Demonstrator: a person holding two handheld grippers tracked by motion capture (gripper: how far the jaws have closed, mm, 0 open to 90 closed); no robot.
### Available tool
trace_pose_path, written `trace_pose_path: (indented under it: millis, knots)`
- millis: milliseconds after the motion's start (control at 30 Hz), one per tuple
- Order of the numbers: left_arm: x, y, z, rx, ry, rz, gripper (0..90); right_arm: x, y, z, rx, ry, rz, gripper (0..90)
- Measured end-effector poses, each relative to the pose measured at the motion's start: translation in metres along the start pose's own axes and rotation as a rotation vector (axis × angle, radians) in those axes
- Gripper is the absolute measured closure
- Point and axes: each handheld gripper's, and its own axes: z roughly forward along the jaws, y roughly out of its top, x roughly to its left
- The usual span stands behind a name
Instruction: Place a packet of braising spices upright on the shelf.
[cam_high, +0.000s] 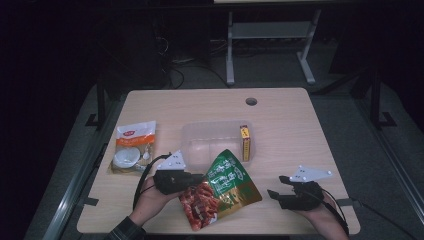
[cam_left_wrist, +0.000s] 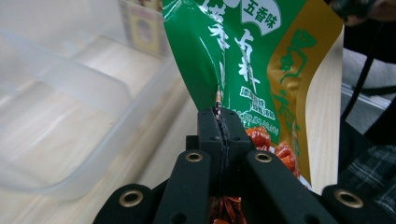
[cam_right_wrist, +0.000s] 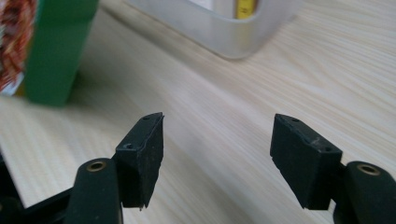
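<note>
A green and yellow snack bag (cam_high: 231, 182) with red food pictured on it hangs tilted over the table's front, its upper corner by the clear plastic container (cam_high: 200, 145). My left gripper (cam_high: 196, 179) is shut on the bag's left edge. In the left gripper view the jaws pinch the seam of the bag (cam_left_wrist: 233, 60) at the left gripper's tips (cam_left_wrist: 218, 112), just beside the container (cam_left_wrist: 70, 79). My right gripper (cam_high: 275, 187) rests near the front right, open, with nothing between its fingers. The right gripper view shows this gripper (cam_right_wrist: 217, 149) over bare wood, the bag (cam_right_wrist: 51, 51) off to its left.
A yellow box (cam_high: 244, 142) stands on edge inside the container's right end. A white and orange packet (cam_high: 134, 147) lies flat at the left of the wooden table (cam_high: 290, 130). A round cable hole (cam_high: 251, 101) sits near the far edge.
</note>
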Motion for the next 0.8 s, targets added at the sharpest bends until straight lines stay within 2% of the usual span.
trace_pose_path:
  millis: [33, 67, 167, 200, 233, 333, 367, 400, 433, 467, 500, 533, 567, 600, 767, 800]
  knots:
    - [0.000, 0.000, 0.000, 0.000, 0.000, 0.000, 89.6, 0.000, 0.000, 0.000, 0.000, 0.000, 0.000, 33.8]
    - [0.001, -0.001, -0.006, -0.017, 0.017, -0.002, 89.6, 0.003, 0.003, 0.003, 0.002, 0.026, -0.013, 33.2]
    - [0.002, -0.002, -0.011, -0.032, 0.031, -0.007, 89.7, 0.005, 0.005, 0.007, 0.002, 0.050, -0.013, 32.6]
    - [0.002, -0.002, -0.015, -0.046, 0.046, -0.012, 89.7, 0.008, 0.007, 0.012, -0.002, 0.089, -0.012, 31.6]
    - [0.002, -0.002, -0.015, -0.046, 0.046, -0.012, 89.7, 0.008, 0.007, 0.012, -0.002, 0.089, -0.012, 31.6]
    - [0.003, -0.004, -0.023, -0.075, 0.065, -0.035, 89.8, 0.018, 0.014, 0.021, -0.004, 0.157, -0.037, 30.9]
    - [0.003, -0.004, -0.023, -0.075, 0.065, -0.035, 89.7, 0.018, 0.014, 0.021, -0.004, 0.157, -0.037, 30.9]
    - [0.003, -0.004, -0.026, -0.090, 0.077, -0.039, 89.8, 0.024, 0.019, 0.027, -0.017, 0.198, -0.055, 30.6]
    - [0.003, -0.004, -0.026, -0.090, 0.077, -0.039, 89.8, 0.024, 0.019, 0.027, -0.017, 0.198, -0.055, 30.6]
    - [0.003, -0.004, -0.029, -0.101, 0.086, -0.051, 89.8, 0.030, 0.026, 0.033, -0.024, 0.233, -0.069, 30.6]
    - [0.003, -0.004, -0.029, -0.101, 0.086, -0.051, 89.8, 0.030, 0.026, 0.033, -0.024, 0.233, -0.069, 30.6]
    - [0.003, -0.005, -0.031, -0.107, 0.092, -0.051, 89.8, 0.034, 0.033, 0.037, -0.056, 0.260, -0.070, 32.1]
    - [0.003, -0.005, -0.031, -0.107, 0.092, -0.051, 89.8, 0.034, 0.033, 0.037, -0.056, 0.260, -0.070, 32.1]
    - [0.003, -0.006, -0.033, -0.110, 0.098, -0.054, 89.8, 0.036, 0.038, 0.041, -0.079, 0.287, -0.063, 33.6]
    - [0.004, -0.006, -0.036, -0.122, 0.106, -0.060, 89.7, 0.040, 0.045, 0.050, -0.098, 0.334, -0.045, 37.4]
    - [0.004, -0.006, -0.038, -0.134, 0.107, -0.063, 89.8, 0.042, 0.048, 0.055, -0.103, 0.343, -0.042, 40.9]
